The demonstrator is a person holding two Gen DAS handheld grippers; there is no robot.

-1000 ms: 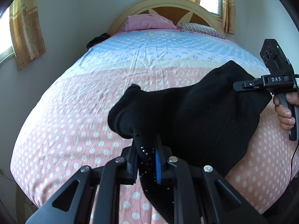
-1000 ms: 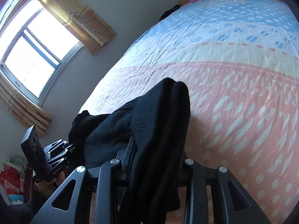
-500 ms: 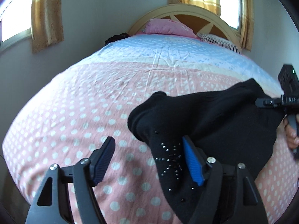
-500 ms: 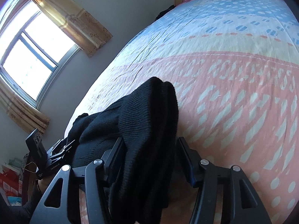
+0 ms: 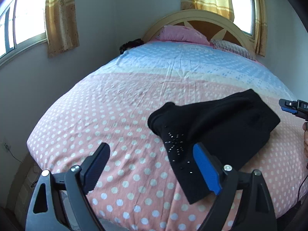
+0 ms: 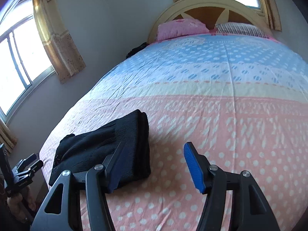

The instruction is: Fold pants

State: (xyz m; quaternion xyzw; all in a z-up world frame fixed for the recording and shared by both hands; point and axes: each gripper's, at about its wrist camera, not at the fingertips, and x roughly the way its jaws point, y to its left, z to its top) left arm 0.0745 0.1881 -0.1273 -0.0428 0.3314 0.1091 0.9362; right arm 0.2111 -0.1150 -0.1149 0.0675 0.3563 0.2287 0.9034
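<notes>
Black pants (image 5: 217, 132) lie folded in a bundle on the pink polka-dot bedspread (image 5: 107, 119), seen from the left wrist; the left gripper (image 5: 152, 161) stands wide open and empty, its right pad just over the bundle's near edge. From the right wrist, the right gripper (image 6: 154, 163) also gapes wide, holding nothing, with the pants (image 6: 107, 150) behind its left finger.
</notes>
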